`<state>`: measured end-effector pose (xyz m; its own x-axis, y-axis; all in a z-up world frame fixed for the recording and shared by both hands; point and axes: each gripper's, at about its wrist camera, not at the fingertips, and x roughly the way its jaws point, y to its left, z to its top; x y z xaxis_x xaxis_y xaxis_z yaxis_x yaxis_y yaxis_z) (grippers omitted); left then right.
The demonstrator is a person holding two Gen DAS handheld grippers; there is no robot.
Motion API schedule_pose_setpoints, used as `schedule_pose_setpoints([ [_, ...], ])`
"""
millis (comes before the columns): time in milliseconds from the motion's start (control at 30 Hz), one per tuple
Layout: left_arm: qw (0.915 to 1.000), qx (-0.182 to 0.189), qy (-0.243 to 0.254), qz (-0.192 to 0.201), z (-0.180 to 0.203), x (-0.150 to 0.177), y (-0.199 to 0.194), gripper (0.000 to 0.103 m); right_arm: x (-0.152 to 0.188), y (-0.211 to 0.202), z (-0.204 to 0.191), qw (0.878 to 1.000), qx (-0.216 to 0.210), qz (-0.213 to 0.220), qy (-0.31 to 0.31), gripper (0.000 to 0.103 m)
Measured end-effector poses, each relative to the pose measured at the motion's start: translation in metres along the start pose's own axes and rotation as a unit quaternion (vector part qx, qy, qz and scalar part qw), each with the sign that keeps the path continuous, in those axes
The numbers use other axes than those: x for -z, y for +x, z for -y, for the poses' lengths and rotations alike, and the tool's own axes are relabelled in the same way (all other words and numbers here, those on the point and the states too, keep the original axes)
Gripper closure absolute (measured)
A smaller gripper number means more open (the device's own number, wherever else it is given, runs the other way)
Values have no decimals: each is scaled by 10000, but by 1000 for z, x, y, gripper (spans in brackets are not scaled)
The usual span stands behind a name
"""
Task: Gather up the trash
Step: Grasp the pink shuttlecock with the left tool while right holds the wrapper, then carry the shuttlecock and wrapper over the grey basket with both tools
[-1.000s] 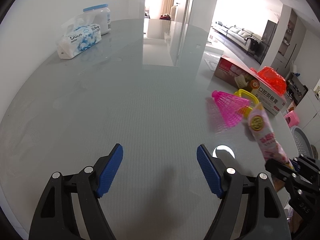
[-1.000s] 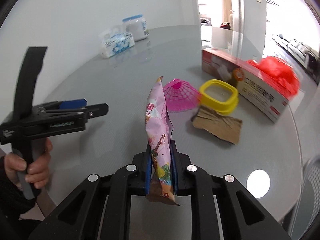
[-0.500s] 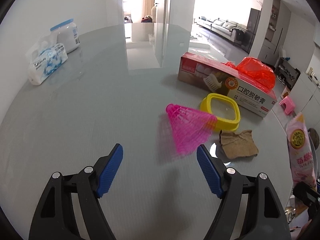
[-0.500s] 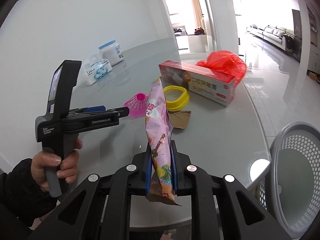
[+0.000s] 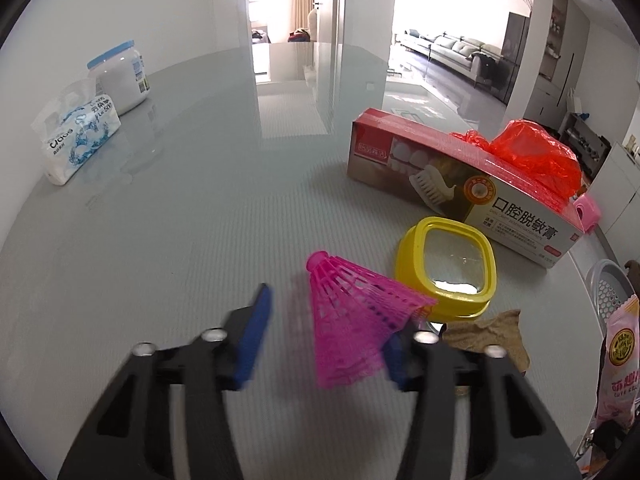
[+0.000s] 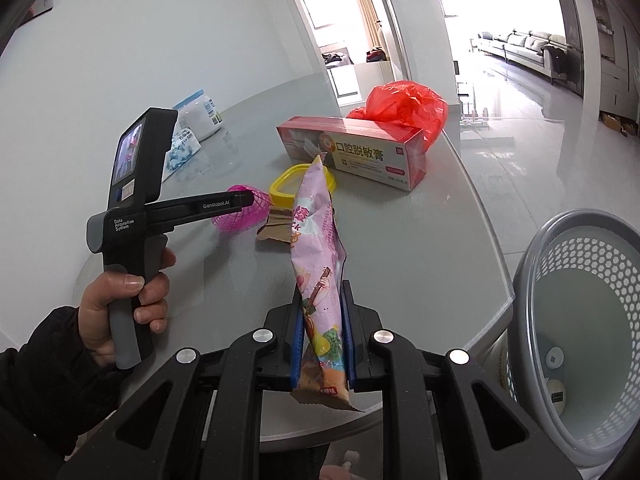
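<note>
My right gripper (image 6: pixel 322 320) is shut on a pink snack wrapper (image 6: pixel 318 252) and holds it upright off the table's near edge, left of a grey perforated trash basket (image 6: pixel 576 320). The wrapper also shows in the left wrist view (image 5: pixel 618 364). My left gripper (image 5: pixel 328 328) is open, its blue pads on either side of a pink shuttlecock (image 5: pixel 352 320) lying on the grey table (image 5: pixel 180 220); I cannot tell whether they touch it. The left gripper shows from the side in the right wrist view (image 6: pixel 240 200), with the shuttlecock (image 6: pixel 240 216) at its tip.
A yellow lid (image 5: pixel 448 272) and a brown paper scrap (image 5: pixel 488 336) lie right of the shuttlecock. Behind them are a red toothpaste box (image 5: pixel 460 184) and a red plastic bag (image 5: pixel 536 156). A tissue pack (image 5: pixel 76 136) and a white jar (image 5: pixel 120 80) stand far left.
My left gripper has swung right and moved in around the shuttlecock, its jaws somewhat narrower. My right gripper has carried the wrapper back and right, bringing the basket closer.
</note>
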<state>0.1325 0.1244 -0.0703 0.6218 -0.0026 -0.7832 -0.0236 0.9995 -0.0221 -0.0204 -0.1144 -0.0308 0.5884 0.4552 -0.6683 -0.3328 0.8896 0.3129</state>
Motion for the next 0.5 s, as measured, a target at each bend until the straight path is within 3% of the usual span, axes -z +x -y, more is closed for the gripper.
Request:
schedule_pose_setpoints([
  [67,10000,67,-25,-55,-2,1,2,90,0,1,1,10000,-25,-5,6,87],
  [167,9999,102,-52,98,-5,3,-5,96,-1,2,2,10000,-42,-10,30,87],
  [500,9989,220,116,389,-1,18,-47,97,2,-7,8,9999,-19,75,117,87],
])
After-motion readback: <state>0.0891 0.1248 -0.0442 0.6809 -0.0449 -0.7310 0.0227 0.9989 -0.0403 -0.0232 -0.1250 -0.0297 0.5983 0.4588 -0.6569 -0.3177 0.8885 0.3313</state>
